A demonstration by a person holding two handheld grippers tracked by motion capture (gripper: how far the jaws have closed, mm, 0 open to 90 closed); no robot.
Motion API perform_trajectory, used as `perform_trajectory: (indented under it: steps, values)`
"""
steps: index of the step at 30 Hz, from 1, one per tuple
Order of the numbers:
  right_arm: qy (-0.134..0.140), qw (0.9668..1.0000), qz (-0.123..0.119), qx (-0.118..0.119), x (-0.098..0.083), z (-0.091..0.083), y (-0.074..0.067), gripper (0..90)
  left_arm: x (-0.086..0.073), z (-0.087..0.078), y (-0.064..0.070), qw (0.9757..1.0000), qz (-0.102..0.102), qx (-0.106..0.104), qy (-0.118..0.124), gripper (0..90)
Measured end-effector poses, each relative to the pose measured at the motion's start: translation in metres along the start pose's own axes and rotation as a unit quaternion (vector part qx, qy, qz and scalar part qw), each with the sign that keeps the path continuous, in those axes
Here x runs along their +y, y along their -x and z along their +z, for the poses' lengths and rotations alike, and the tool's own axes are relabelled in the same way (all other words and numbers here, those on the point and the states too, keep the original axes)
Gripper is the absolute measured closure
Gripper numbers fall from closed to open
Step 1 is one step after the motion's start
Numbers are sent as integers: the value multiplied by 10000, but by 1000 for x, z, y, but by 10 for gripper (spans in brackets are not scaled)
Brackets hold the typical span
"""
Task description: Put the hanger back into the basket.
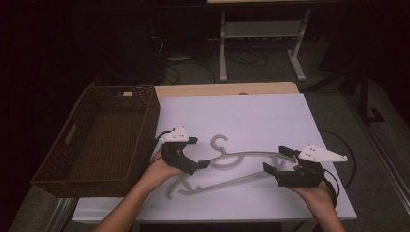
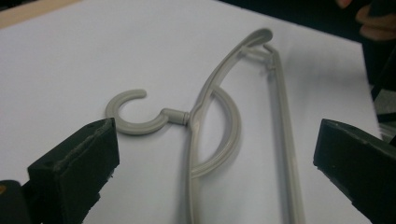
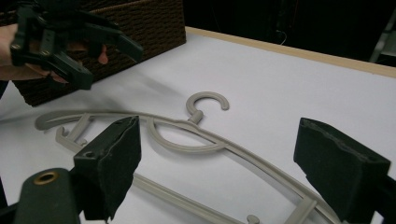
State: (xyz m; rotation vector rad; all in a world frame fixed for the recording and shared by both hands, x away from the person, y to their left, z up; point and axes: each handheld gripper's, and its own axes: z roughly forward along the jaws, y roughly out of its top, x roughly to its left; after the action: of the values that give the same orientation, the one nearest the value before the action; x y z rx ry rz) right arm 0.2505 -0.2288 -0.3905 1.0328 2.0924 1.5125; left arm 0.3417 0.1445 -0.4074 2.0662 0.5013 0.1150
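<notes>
A grey plastic clothes hanger lies flat on the white bench, just right of the brown woven basket. The left hand-held gripper is wide open at the hanger's left end. The right hand-held gripper is wide open at its right end. Both hold nothing.

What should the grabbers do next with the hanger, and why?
Probably close the right gripper on the hanger: its jaws stand open with the hanger's arm lying flat between them, and the left gripper is open too, so nothing holds it yet.
</notes>
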Motion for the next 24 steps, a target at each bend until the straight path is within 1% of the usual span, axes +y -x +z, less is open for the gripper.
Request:
perform_trajectory:
  steps: [1,3,4,6,7,9,10,11,12,13,15,16,19,20,24]
  values:
    - [5,10000,-26,-6,0,0,0,143,0,2,0,10000,-1,14,-91,0]
    - [-8,10000,-15,2,0,1,0,144,-2,7,-2,9999,-15,-34,-151,1]
    - [-12,10000,-18,-3,0,1,0,144,-3,8,-3,9998,-66,-48,-177,1]
    - [-22,10000,-53,-23,0,1,1,145,-5,11,-3,9996,-18,-37,-263,17]
    - [-24,10000,-52,-20,0,1,2,146,-5,13,-4,9995,0,-41,-317,62]
    - [-25,10000,-66,-32,0,1,2,146,-7,15,-6,9991,1,26,-414,76]
    - [-26,10000,-70,-43,0,1,2,147,-8,15,-7,9989,-17,46,-464,106]
    - [-31,10000,-79,-45,0,1,3,148,-9,15,-8,9986,-8,91,-524,159]
    - [-38,9999,-88,-51,0,1,3,148,-10,16,-9,9985,-65,125,-531,162]
    - [-44,9999,-92,-62,0,1,3,149,-10,15,-11,9983,-78,132,-565,174]
    - [-61,9999,-80,-70,0,0,3,151,-11,15,-12,9980,-118,107,-615,252]
    - [-80,9999,-81,-76,-1,0,3,151,-12,16,-12,9977,-122,117,-651,273]
    - [-81,9999,-112,-87,-1,0,3,152,-14,18,-12,9969,-80,112,-781,351]
    - [-84,9999,-117,-92,-1,0,3,152,-15,19,-13,9963,-37,122,-847,373]
    - [-117,9998,-133,-108,-1,0,3,152,-18,25,-11,9952,-52,111,-971,475]
